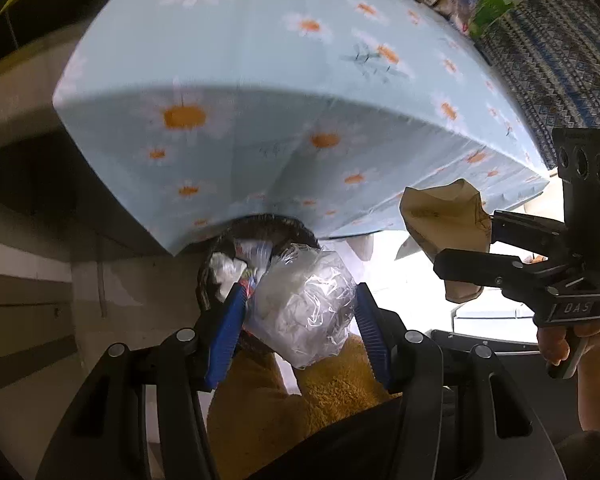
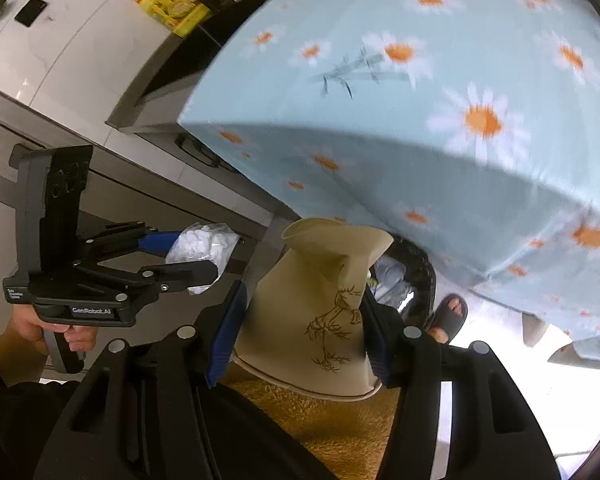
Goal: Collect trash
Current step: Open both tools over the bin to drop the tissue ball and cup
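Note:
My left gripper (image 1: 300,304) is shut on a crumpled clear plastic bag (image 1: 308,304) with white paper in it, held just above and in front of a black trash bin (image 1: 256,232) that holds several wrappers. In the right wrist view the same left gripper (image 2: 204,256) holds that plastic bag (image 2: 200,246) at the left. My right gripper (image 2: 300,312) is shut on a squashed beige paper cup (image 2: 320,296) with a brown bamboo drawing. The bin's dark rim (image 2: 416,276) shows behind the cup. The right gripper (image 1: 466,240) and its cup (image 1: 440,216) appear at the right of the left wrist view.
A table under a light blue daisy-print cloth (image 1: 260,80) overhangs the bin. A yellow fluffy garment (image 1: 332,384) on the person lies below both grippers. A foot in a dark sandal (image 2: 450,316) stands by the bin. Grey cabinets (image 2: 100,184) run along the left.

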Demonstrator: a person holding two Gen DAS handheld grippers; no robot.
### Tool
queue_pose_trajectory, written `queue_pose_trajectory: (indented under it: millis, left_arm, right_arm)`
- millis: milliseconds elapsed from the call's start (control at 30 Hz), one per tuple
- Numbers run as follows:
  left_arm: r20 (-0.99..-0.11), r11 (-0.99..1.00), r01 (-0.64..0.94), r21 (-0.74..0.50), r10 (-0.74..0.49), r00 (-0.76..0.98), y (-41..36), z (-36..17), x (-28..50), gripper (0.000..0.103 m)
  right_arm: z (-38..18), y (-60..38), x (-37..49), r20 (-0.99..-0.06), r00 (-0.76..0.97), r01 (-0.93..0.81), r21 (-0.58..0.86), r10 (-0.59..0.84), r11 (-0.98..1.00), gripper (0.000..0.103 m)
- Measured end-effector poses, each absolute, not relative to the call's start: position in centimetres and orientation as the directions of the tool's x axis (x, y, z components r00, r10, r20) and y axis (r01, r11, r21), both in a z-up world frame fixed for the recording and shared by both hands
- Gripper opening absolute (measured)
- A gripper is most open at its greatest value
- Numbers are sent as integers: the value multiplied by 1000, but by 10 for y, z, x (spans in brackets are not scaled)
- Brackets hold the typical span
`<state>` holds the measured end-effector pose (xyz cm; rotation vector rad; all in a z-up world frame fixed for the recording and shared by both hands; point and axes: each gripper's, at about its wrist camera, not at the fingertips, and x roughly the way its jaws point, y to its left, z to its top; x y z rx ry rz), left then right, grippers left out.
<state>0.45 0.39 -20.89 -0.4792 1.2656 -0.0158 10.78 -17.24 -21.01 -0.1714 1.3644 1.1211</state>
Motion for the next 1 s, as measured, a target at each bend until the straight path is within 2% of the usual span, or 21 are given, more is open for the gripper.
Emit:
queue_pose_trajectory:
  millis: [400,433,500,533,1000]
  left_arm:
    - [-918,889,-271,-368,-302,257,-2,-235,3,55]
    - [-920,890,-274,-365,-299,252,-2,-236,4,58]
    - [-923,888,-286,-361,-295,249,-2,-236,6,66]
    - [-922,885,-291,-364,-299,246,-2,-237,7,67]
    - [-926,888,-293,-355,-292,239,-1,-233,10,67]
  right_arm:
    - [-235,-166,111,-823,-229,-658,525,520,540,56]
    - [-233,-167,112,-822,-225,-660,524,524,539,56]
    - [-231,-171,116,-817,-218,-655,528,534,540,62]
    - [-232,-171,118,-808,-229,-639,545,543,543,66]
    - [-224,-179,132,-789,-204,-585,573,580,574,67]
